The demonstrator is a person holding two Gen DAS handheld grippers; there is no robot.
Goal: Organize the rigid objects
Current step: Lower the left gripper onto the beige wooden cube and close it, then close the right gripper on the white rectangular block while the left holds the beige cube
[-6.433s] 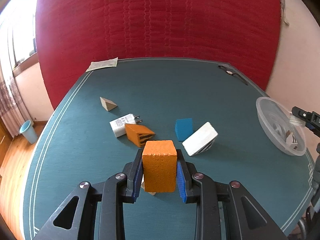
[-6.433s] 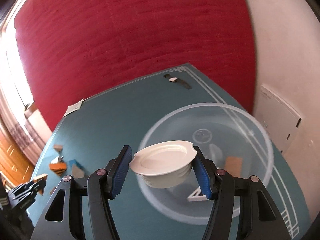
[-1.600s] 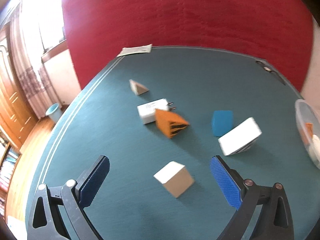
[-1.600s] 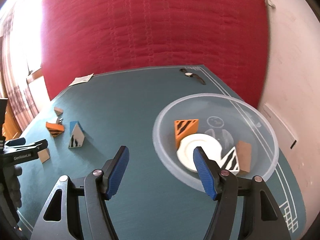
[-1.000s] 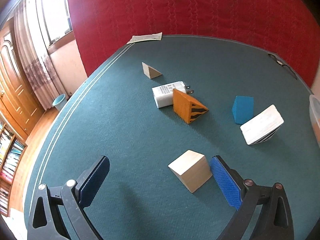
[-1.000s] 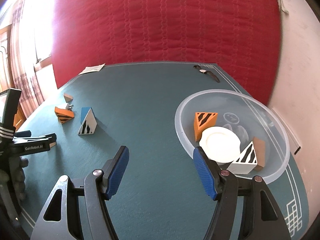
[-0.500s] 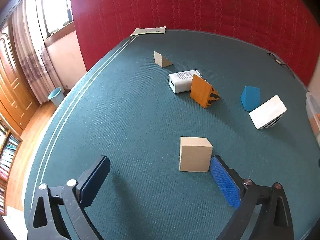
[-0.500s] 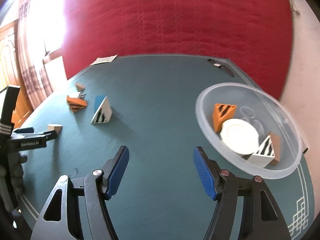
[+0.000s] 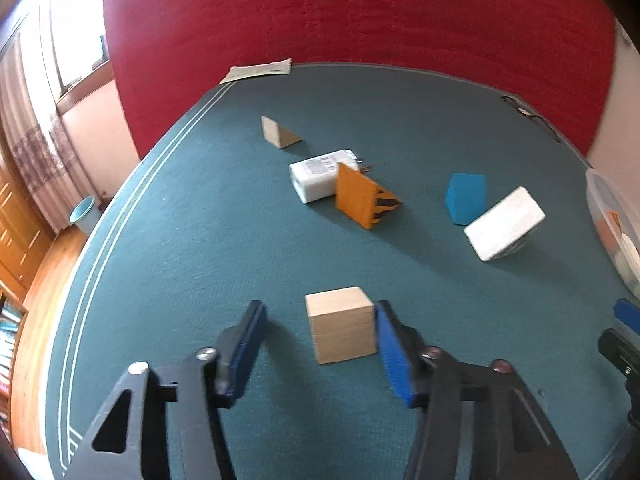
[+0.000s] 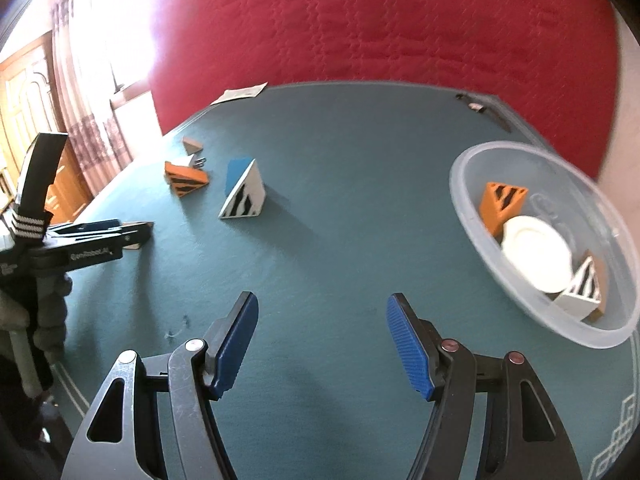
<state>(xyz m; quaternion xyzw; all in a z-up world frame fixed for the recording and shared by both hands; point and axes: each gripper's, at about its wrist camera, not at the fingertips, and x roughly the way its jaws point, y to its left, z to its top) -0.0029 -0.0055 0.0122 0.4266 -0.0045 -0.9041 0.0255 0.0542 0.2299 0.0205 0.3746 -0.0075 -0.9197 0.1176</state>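
The left hand-held gripper (image 9: 318, 338) is closing off-centre on the cube (image 9: 341, 330), low in frame, touching only one pad (image 9: 390, 346), which may spin it.

Black tongs (image 10: 322, 338), ribbed blue pads (image 10: 406, 346), silver screws.

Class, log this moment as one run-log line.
left gripper: closing around plain wooden cube | right gripper: open, empty | clear plastic bowl: partly filled

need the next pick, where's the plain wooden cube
In the left wrist view, the plain wooden cube sits on the table between the closing left gripper jaws, against its right pad.
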